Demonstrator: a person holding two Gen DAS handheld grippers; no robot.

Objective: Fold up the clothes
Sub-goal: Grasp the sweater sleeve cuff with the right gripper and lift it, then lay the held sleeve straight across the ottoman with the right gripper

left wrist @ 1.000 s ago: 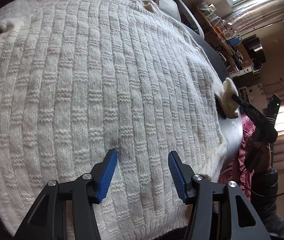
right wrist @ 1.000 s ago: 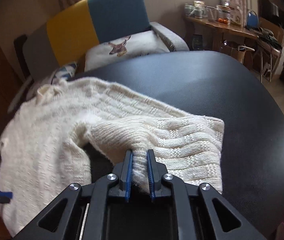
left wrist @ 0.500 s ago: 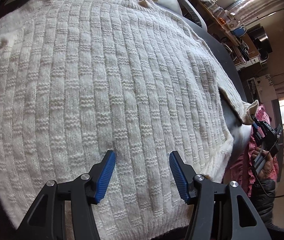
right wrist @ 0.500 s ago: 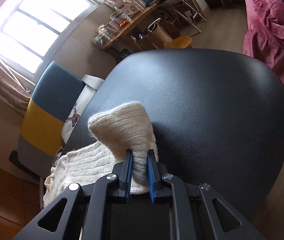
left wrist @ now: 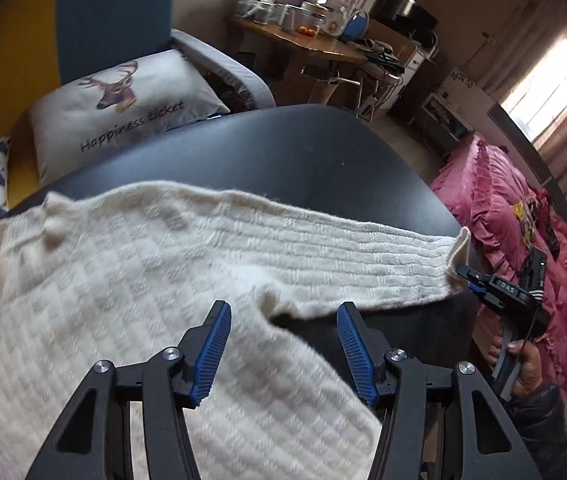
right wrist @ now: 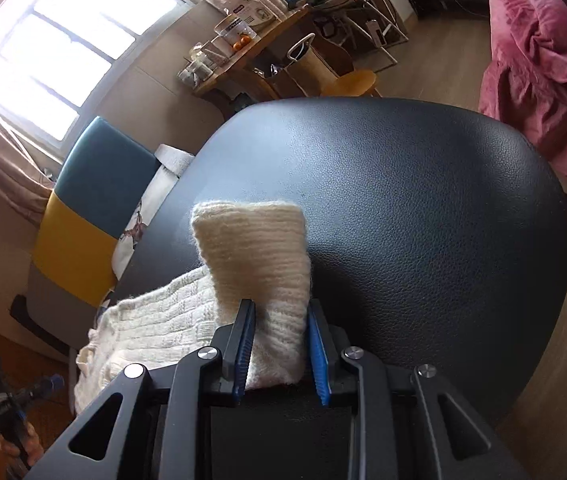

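Observation:
A cream knit sweater (left wrist: pixel 83 300) lies flat on the black leather table (left wrist: pixel 303 152). Its right sleeve (left wrist: pixel 323 256) is stretched straight out to the table's right edge. My left gripper (left wrist: pixel 283 320) hovers open over the armpit, with nothing between its fingers. My right gripper (right wrist: pixel 279 312) is at the sleeve's end with its jaws parted, and the cuff (right wrist: pixel 255 248) stands up loosely between them. In the left wrist view the right gripper (left wrist: pixel 469 276) sits just past the cuff (left wrist: pixel 457 252), held by a hand in a dark sleeve.
A blue and yellow armchair with a deer cushion (left wrist: pixel 123 92) stands behind the table. A pink bed (left wrist: pixel 515 208) lies close on the right. A cluttered wooden desk (left wrist: pixel 303 40) is at the back. The black table top (right wrist: pixel 423 220) stretches beyond the cuff.
My right gripper pulled the sleeve out straight to the right, then its jaws parted around the cuff. My left gripper tilted up from the sweater's body toward the armpit, staying open.

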